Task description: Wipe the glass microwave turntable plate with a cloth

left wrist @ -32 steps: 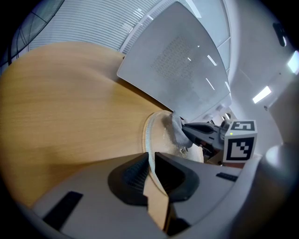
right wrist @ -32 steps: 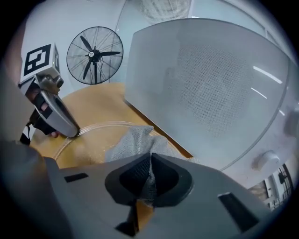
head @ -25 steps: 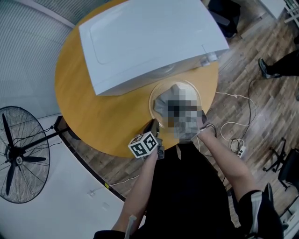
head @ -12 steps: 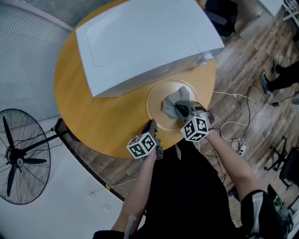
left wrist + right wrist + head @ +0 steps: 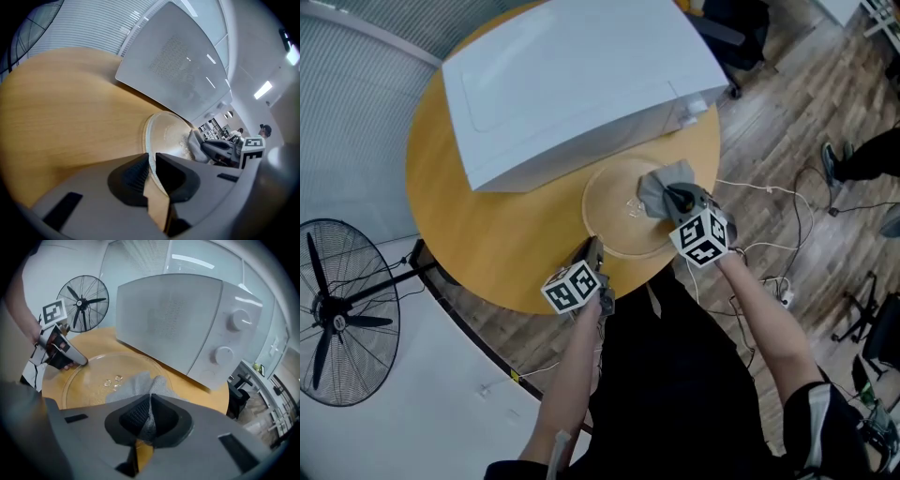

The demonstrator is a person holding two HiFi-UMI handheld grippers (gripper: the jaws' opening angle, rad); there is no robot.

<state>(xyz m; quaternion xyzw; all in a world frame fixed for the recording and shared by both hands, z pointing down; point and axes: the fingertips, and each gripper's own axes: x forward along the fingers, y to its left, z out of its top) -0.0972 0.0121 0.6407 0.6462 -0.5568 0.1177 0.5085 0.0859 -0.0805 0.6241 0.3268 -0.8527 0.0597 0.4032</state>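
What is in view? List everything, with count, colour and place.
microwave: one, white, on the table's far side
table: one, round, wooden, centre
glass turntable plate: one, clear, on the table in front of the microwave
cloth: one, grey, on the plate's right side
fan: one, black, lower left beside the table
power strip: one, white, floor at right
left hand-held gripper: one, grey, jaws on the plate's near rim
right hand-held gripper: one, grey, jaws shut on the cloth

My right gripper (image 5: 677, 200) holds the grey cloth (image 5: 661, 181) on the glass plate's (image 5: 614, 202) right side. My left gripper's (image 5: 593, 247) fingers are opening, the plate's near rim between them, on the desk (image 5: 469, 225).
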